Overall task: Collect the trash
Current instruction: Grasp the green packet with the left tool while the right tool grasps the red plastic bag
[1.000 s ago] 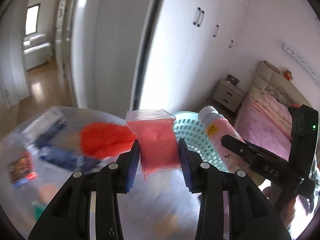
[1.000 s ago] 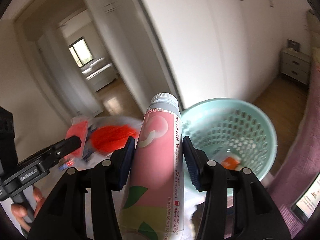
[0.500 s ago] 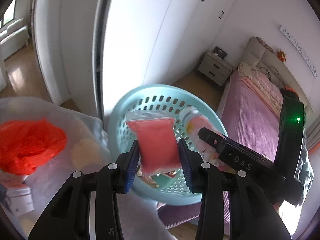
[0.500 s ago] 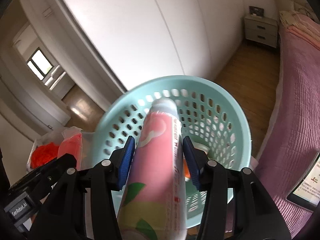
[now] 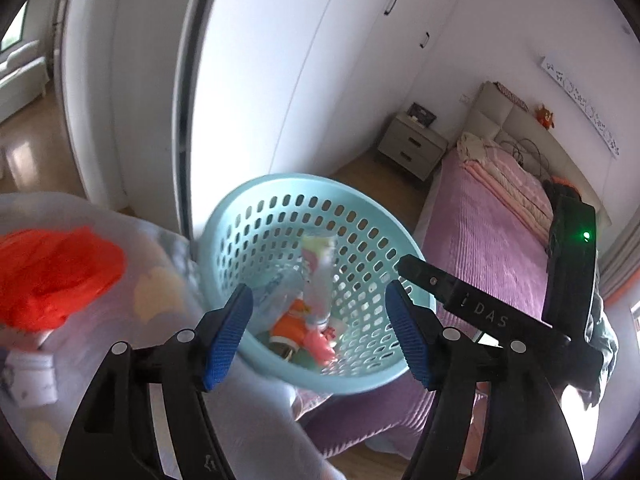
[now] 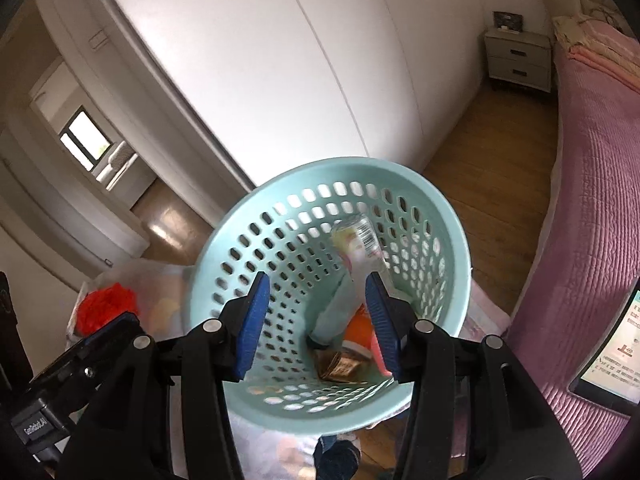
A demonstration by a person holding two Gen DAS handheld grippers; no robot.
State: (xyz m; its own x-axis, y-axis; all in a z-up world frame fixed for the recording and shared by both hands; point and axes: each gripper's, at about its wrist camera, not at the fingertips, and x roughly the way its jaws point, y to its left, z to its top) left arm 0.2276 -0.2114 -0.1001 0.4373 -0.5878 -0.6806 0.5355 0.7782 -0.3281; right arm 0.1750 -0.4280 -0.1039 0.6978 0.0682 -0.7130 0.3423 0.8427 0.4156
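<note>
left gripper (image 5: 320, 332) now open, pouch dropped | right gripper (image 6: 316, 316) open too; bottle (image 6: 360, 248) in basket (image 6: 400, 176), frame centre | red bag (image 5: 52, 276) left, still uncollected

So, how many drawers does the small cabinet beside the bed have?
2. The upper drawer sits directly above the lower drawer in the bedside cabinet, which stands between the wardrobe and the bed.
</note>
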